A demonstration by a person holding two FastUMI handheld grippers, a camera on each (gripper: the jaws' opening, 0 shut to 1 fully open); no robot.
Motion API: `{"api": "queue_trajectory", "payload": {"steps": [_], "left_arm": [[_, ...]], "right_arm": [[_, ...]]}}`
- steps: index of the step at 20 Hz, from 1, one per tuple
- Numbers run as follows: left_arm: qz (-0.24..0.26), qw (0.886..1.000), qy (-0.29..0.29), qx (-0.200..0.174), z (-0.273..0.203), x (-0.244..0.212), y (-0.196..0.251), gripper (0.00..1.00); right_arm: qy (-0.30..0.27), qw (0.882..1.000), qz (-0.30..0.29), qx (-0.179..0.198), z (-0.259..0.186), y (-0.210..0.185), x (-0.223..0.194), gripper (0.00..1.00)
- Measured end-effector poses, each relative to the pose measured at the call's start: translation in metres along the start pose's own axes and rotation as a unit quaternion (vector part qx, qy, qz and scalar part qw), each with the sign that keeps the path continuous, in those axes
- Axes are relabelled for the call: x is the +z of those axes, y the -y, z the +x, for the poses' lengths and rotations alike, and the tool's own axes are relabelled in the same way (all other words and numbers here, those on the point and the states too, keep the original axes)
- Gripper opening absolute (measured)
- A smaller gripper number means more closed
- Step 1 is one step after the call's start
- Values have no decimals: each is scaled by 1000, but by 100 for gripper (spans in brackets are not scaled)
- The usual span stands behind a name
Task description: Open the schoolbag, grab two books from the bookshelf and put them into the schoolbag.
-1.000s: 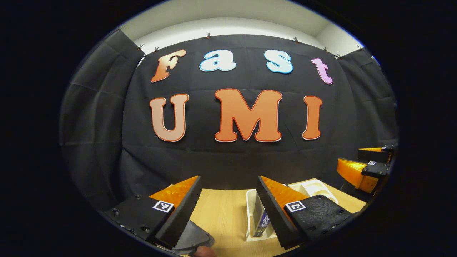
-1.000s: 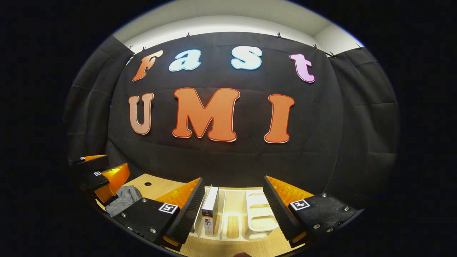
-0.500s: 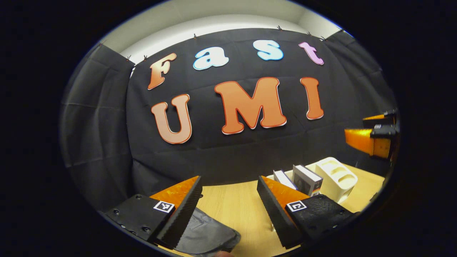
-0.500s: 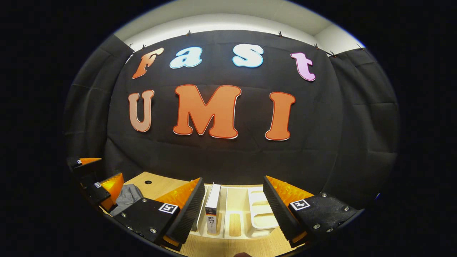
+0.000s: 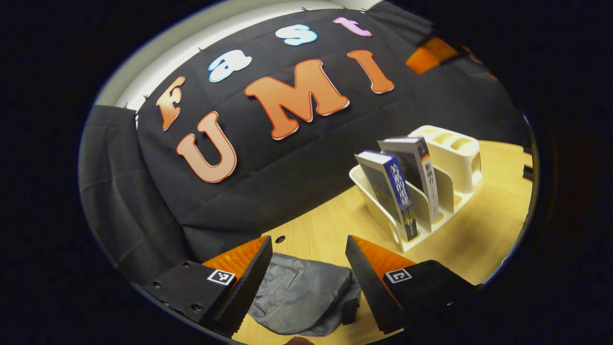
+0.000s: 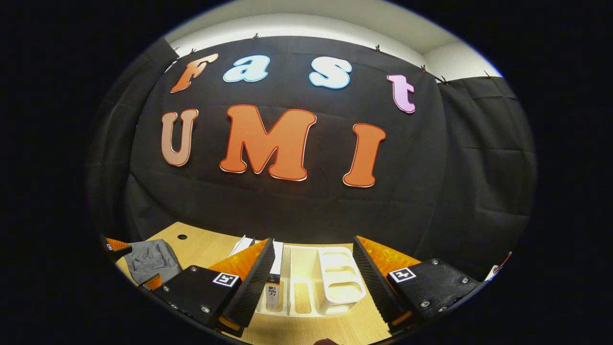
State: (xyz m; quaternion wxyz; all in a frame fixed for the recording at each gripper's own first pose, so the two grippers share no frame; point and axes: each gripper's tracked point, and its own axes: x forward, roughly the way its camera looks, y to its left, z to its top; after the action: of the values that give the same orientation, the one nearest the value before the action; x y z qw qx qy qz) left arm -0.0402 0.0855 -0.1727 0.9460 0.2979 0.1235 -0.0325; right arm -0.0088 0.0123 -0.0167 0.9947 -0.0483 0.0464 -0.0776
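A: Left gripper [image 5: 306, 282]?
B: Fingers spread wide, nothing btwn them being pinched. It hangs over the grey schoolbag [image 5: 299, 299], which lies flat on the wooden table [image 5: 483, 244] right under the tips. View is tilted hard.
A: Bag open or zipped?
B: Can't tell, just crumpled grey fabric w/ a dark bit at its right edge.
A: Books?
B: Two, standing in the cream bookshelf [image 5: 431, 191], to the right of the bag and well apart from it. Blue-spined book [image 5: 390, 194] in the nearer slot, leaning; book w/ the white spine [image 5: 417, 177] in the slot behind it. Cup-like compartments at the shelf's far end.
A: Right gripper [image 6: 313, 275]?
B: Also spread wide, holding nothing. It points at the bookshelf [image 6: 335, 282] from the front; one book's spine [image 6: 273, 287] sits just beside the left finger's inner face, not touching as far as I can see.
A: Other stuff in the right gripper view?
B: Schoolbag [image 6: 148, 261] far left on the table [image 6: 206, 244], w/ the left gripper at that edge beside it.
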Motion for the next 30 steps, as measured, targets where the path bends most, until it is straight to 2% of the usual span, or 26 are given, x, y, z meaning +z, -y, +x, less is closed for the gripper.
{"api": "queue_trajectory", "payload": {"steps": [6, 14, 18, 23, 25, 27, 29, 30], "left_arm": [[81, 995, -40, -40, 12, -68, 18, 98], [141, 985, -74, -66, 19, -138, 27, 98], [183, 978, -85, -45, 22, -159, 25, 98], [223, 971, -90, 8, 23, -159, 12, 95], [223, 970, -98, 28, 27, -154, 4, 94], [212, 969, -118, 39, 34, -151, 1, 87], [216, 967, -130, 44, 44, -150, 1, 86], [213, 966, -140, 42, 49, -150, 3, 81]], "right_arm": [[-10, 999, -10, -38, -11, -4, -3, 98], [-7, 998, -12, -69, -22, -8, 8, 98], [-10, 997, -23, -69, -24, -9, 8, 98], [-11, 998, -23, -57, -17, -2, 6, 97], [-13, 998, -19, -50, -8, 2, 3, 98], [-13, 999, -10, -42, 1, 6, 2, 98], [-7, 1000, -2, -30, 10, 7, 5, 98], [-4, 1000, -1, -24, 14, 10, 5, 98]]}}
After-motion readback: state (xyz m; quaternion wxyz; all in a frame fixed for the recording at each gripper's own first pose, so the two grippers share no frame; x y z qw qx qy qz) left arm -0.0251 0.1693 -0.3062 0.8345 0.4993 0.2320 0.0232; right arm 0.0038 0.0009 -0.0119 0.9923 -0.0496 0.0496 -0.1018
